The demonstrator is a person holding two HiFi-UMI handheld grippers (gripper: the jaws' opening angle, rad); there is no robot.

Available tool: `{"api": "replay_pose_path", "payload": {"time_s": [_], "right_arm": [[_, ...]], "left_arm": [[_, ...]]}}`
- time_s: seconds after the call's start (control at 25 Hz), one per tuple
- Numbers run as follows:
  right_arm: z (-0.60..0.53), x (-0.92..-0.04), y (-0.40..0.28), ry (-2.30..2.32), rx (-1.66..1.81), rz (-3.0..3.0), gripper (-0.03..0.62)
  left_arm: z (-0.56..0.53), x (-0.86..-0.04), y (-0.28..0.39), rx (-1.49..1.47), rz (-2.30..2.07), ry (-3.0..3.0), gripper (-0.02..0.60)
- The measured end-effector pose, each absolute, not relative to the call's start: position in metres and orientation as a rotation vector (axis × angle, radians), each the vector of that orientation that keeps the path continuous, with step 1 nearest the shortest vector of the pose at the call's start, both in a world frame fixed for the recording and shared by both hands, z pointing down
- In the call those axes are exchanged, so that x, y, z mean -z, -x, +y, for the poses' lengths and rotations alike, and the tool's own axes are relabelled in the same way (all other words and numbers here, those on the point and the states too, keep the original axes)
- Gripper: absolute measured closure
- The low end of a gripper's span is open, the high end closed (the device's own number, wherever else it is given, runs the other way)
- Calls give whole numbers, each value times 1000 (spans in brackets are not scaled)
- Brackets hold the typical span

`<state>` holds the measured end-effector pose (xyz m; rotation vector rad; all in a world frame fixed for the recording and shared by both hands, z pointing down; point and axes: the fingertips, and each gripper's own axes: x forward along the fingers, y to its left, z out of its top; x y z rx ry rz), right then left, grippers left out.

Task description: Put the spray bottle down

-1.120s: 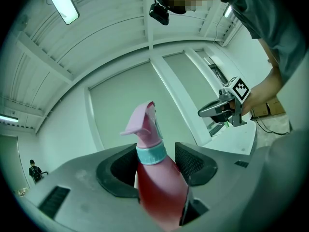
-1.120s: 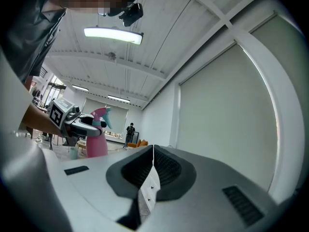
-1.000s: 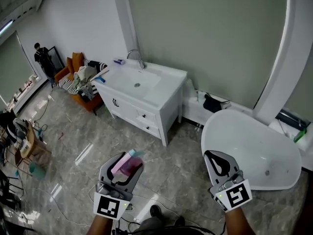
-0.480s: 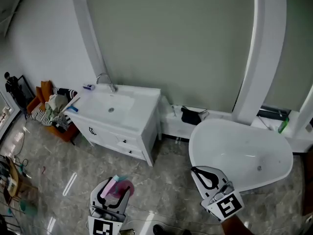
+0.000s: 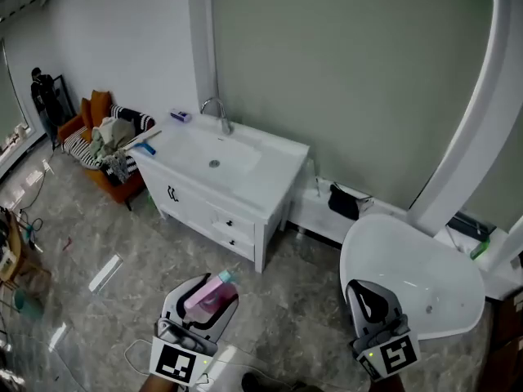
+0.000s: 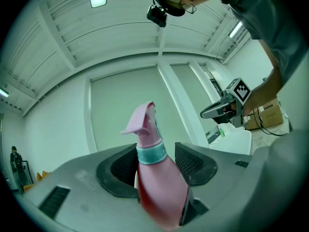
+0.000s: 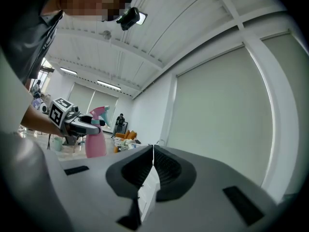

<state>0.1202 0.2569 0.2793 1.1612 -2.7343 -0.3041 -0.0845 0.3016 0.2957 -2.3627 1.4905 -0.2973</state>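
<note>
Now the left gripper (image 5: 206,291) is clamped on the pink spray bottle (image 6: 150,178), its teal-collared nozzle end sticking out past the jaws, above the grey marble floor (image 5: 122,235) near the white sink cabinet (image 5: 253,188), while the right gripper (image 7: 153,151), jaws together and empty, hangs beside the white bathtub (image 5: 417,268).

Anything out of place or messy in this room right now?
Some clutter: clothes heaped on the orange sofa, a white strip loose on the floor, a blue item at the left edge of the vanity. No spill or damage visible.
</note>
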Motion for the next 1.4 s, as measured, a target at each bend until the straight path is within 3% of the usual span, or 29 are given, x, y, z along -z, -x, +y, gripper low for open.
{"api": "replay_pose_path", "payload": {"time_s": [0.48, 1.4], "right_arm": [[220, -289, -107, -1086, 264, -2793, 584], [126, -298, -177, -942, 263, -2870, 584]], "left_arm": [[275, -291, 91, 344, 1527, 2325, 350], [178, -291, 3, 420, 1594, 2263, 351]]}}
